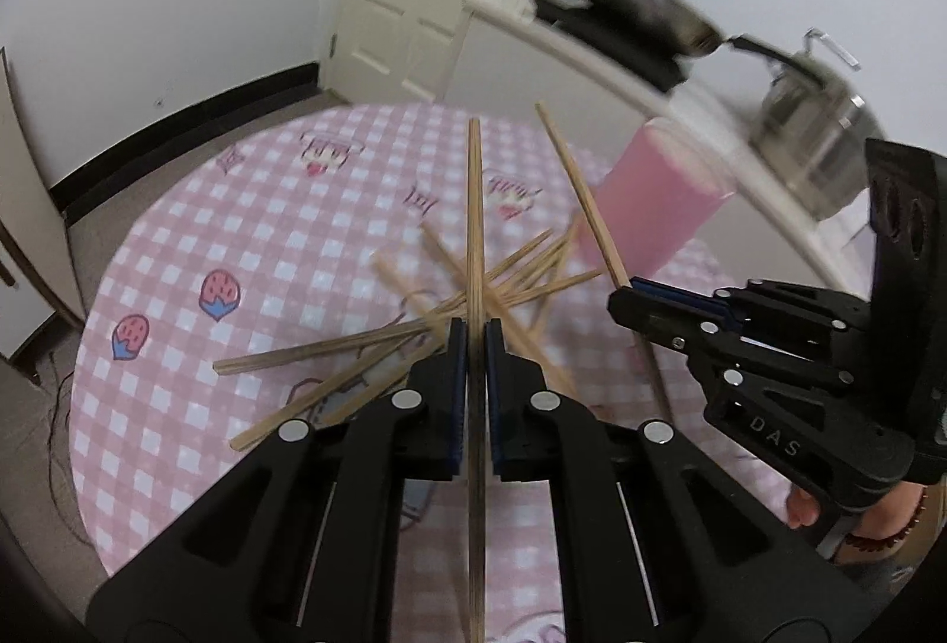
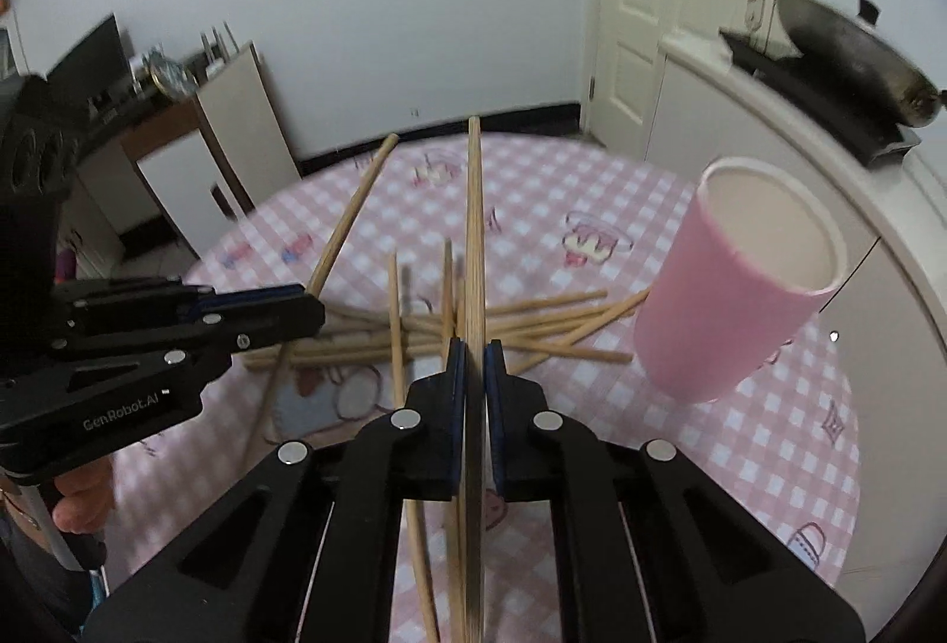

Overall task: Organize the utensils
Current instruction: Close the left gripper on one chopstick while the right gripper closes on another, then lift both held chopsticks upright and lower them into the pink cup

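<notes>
Now each gripper pinches one chopstick: left gripper [image 1: 475, 332], right gripper [image 2: 472, 350]. The cup [image 2: 740, 282] stands at the right of the frame, nearer the right gripper, mouth up.

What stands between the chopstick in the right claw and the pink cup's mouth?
Nothing visible. The right claw is shut on one chopstick; the pink cup stands to its right, mouth open and empty, with bare tablecloth between them.
</notes>
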A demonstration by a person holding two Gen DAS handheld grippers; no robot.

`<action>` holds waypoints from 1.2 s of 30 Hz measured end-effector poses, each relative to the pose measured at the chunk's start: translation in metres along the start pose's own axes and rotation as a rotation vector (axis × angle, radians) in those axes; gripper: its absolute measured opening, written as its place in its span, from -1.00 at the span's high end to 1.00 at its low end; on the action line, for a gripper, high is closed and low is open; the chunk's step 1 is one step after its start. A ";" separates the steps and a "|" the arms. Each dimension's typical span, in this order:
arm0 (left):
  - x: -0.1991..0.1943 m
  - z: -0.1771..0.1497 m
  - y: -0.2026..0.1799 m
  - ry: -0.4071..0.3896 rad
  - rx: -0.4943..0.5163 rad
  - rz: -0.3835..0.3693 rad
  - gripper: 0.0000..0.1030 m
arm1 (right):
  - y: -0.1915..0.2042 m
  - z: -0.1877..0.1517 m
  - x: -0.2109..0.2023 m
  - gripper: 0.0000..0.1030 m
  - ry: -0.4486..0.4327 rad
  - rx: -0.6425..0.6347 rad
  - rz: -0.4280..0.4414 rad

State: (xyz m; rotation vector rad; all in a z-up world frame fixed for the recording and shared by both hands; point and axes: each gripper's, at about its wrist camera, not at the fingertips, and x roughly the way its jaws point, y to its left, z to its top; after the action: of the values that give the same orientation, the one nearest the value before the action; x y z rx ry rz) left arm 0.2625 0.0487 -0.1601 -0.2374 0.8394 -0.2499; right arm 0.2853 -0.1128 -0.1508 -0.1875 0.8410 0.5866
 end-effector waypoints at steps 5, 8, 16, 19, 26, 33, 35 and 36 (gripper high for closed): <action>-0.036 0.009 -0.021 -0.092 0.022 -0.061 0.87 | 0.001 0.004 -0.041 0.90 -0.103 0.012 0.002; -0.050 0.016 -0.035 -0.137 0.044 -0.084 0.87 | -0.002 0.004 -0.059 0.90 -0.148 0.016 -0.008; -0.077 0.041 -0.080 -0.259 0.125 -0.126 0.88 | -0.027 0.013 -0.111 0.90 -0.275 0.050 -0.054; -0.086 0.063 -0.099 -0.327 0.149 -0.142 0.88 | -0.038 0.022 -0.130 0.90 -0.343 0.066 -0.095; -0.087 0.111 -0.134 -0.477 0.174 -0.143 0.88 | -0.073 0.048 -0.142 0.90 -0.505 0.125 -0.187; -0.059 0.138 -0.151 -0.551 0.174 -0.130 0.88 | -0.098 0.064 -0.126 0.90 -0.614 0.157 -0.229; -0.047 0.139 -0.151 -0.542 0.174 -0.126 0.88 | -0.105 0.064 -0.114 0.90 -0.608 0.170 -0.222; -0.039 0.139 -0.150 -0.529 0.171 -0.122 0.88 | -0.107 0.062 -0.111 0.90 -0.606 0.175 -0.223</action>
State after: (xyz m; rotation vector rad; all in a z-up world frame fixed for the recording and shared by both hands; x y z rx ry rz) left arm 0.3239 -0.0656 0.0021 -0.1824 0.2774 -0.3516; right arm 0.3279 -0.2238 -0.0343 0.0588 0.2732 0.3267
